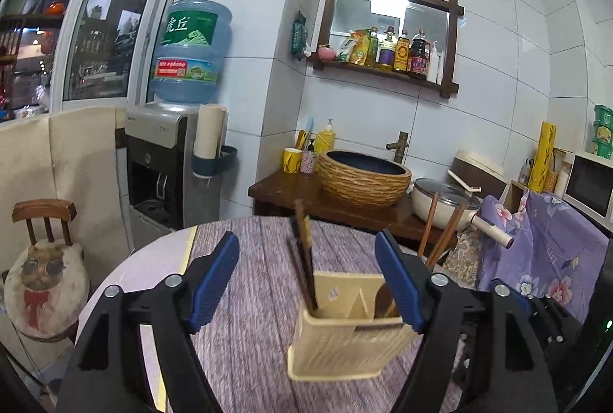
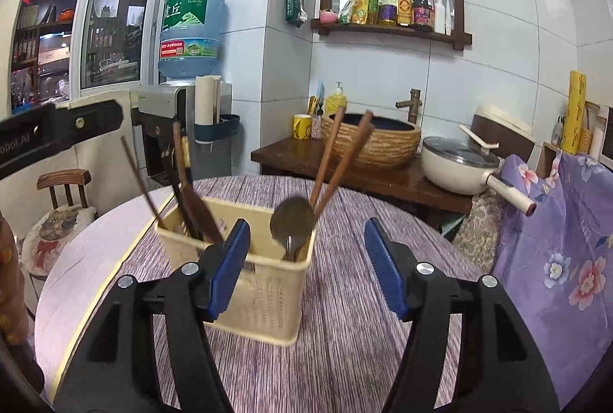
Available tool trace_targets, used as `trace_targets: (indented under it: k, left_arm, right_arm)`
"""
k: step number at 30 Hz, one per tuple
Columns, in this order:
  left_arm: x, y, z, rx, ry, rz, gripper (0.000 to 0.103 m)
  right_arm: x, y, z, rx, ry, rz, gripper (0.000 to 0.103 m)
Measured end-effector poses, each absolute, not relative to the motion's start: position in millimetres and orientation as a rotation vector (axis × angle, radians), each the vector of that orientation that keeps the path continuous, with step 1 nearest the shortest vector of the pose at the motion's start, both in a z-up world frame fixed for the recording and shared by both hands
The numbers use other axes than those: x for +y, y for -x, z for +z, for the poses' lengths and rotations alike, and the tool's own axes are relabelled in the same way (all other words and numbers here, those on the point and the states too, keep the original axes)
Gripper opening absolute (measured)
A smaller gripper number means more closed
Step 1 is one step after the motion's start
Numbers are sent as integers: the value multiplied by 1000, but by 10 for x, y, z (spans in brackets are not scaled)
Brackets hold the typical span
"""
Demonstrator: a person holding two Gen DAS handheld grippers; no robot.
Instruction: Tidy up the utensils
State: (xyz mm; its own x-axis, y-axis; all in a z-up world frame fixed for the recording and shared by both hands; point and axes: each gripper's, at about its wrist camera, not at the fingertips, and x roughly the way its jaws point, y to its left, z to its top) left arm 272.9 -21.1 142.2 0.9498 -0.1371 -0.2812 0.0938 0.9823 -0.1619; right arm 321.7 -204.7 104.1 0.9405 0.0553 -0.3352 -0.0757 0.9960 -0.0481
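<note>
Cream plastic utensil caddy (image 2: 245, 271) with wooden chopsticks (image 2: 337, 160) and spoon (image 2: 292, 225) on the round table (image 2: 345, 336), left gripper (image 1: 306, 279) and right gripper (image 2: 306, 269) both spread, empty.

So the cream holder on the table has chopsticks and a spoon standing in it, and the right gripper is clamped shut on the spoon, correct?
Not quite. The right gripper is open and holds nothing, as the right wrist view shows. The rest is right: the cream holder stands on the table with chopsticks and a spoon in it.
</note>
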Motion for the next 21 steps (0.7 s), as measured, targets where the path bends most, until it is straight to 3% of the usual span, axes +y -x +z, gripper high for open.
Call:
trace_targets:
  k: [2, 7, 9, 14, 21]
  left_arm:
    - [-149, -2608, 1304, 312, 165, -110, 82]
    - [-96, -2316, 878, 376, 164, -82, 91]
    - [-91, -2208, 694, 417, 158, -81, 91]
    - [-22, -1746, 268, 459, 170, -57, 94]
    - [-5, -904, 54, 424, 111, -28, 97]
  right_arm:
    - [-2077, -3079, 970, 352, 53, 59, 72]
    - [-2061, -2722, 665, 401, 50, 65, 75]
    - [-2035, -2621, 526, 430, 50, 62, 81]
    - [-1948, -2243, 94, 510, 23, 79, 82]
    - [-1816, -1409, -114, 440, 34, 84, 88]
